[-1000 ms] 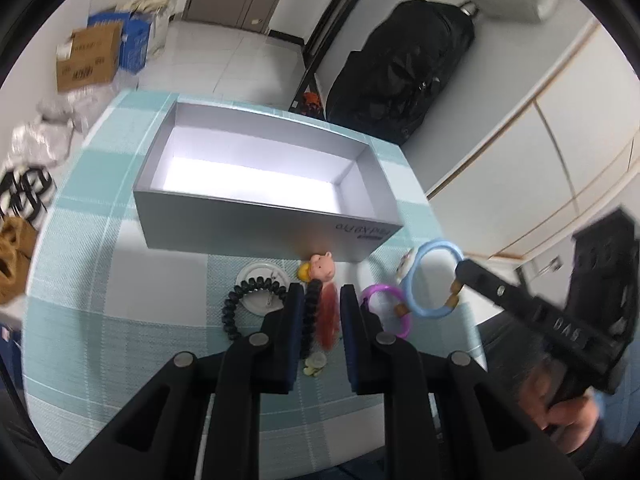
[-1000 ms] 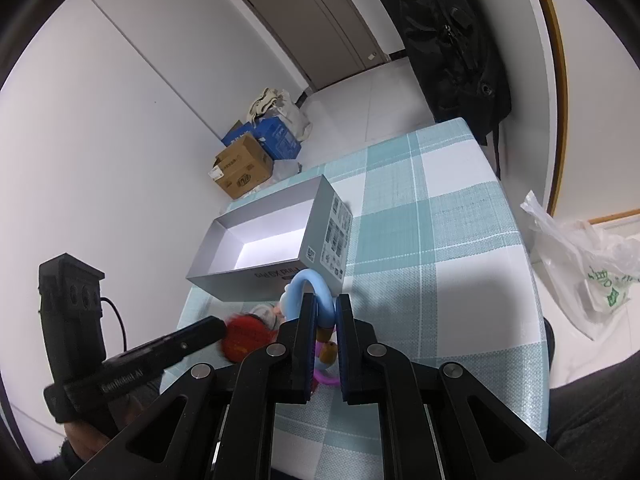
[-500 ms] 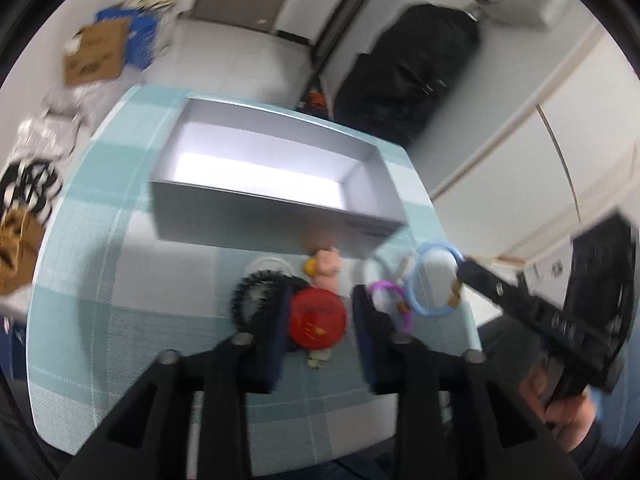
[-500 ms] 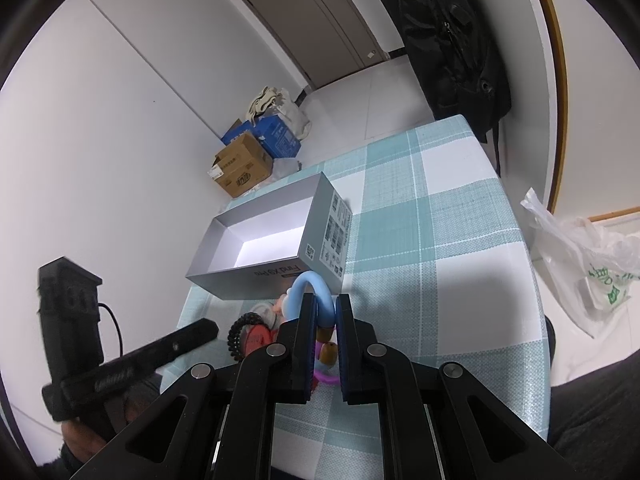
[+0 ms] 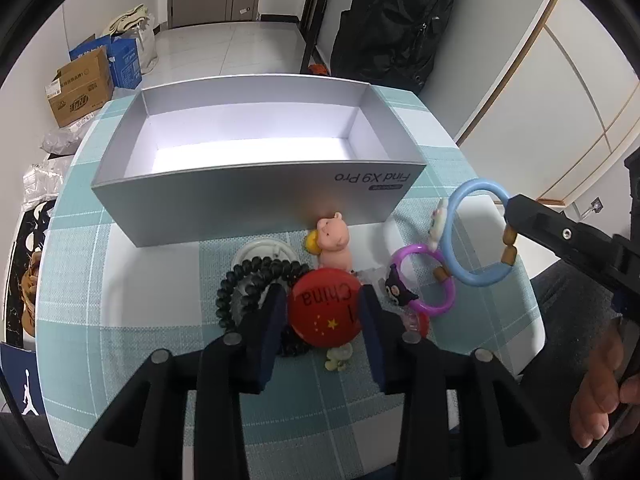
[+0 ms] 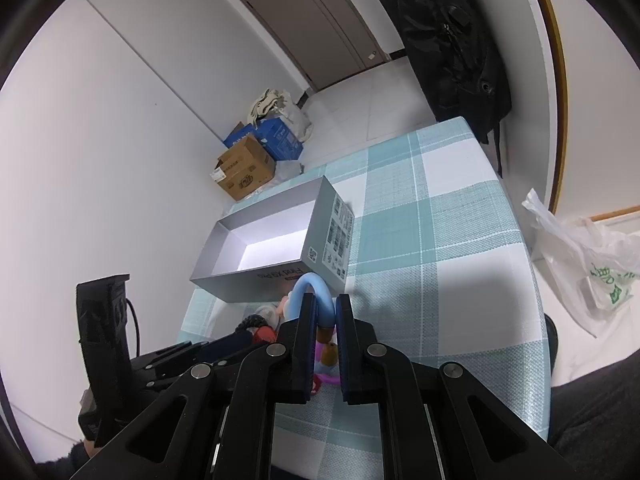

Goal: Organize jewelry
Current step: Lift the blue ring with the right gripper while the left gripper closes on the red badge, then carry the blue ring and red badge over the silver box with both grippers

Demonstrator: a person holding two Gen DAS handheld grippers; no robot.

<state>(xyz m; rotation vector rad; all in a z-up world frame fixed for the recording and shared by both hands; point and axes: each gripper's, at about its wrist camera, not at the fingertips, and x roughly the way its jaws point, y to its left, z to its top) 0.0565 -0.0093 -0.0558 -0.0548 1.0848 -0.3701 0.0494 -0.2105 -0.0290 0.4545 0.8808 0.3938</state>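
Note:
My left gripper [image 5: 323, 300] is shut on a round red badge [image 5: 326, 308] with a flag and "China", held flat just above the table. My right gripper [image 6: 323, 312] is shut on a blue ring bracelet [image 6: 310, 292] with brown beads, which also shows in the left wrist view [image 5: 476, 236]. An open grey box [image 5: 256, 200] stands empty behind the pile and shows in the right wrist view too [image 6: 256, 276]. On the cloth lie a black coil hair tie [image 5: 248, 280], a pink pig figure [image 5: 334, 240] and a purple ring [image 5: 424, 280].
The table has a teal and white checked cloth [image 5: 140, 320]. A white round lid [image 5: 264, 250] lies under the coil. A small pale charm [image 5: 338, 356] lies below the badge. A black bag [image 5: 392, 20] and cardboard boxes [image 5: 80, 88] stand on the floor beyond.
My left gripper widened around the red badge, which turned from edge-on to flat between the fingers, and moved closer to the box. My right gripper stays still holding the blue ring.

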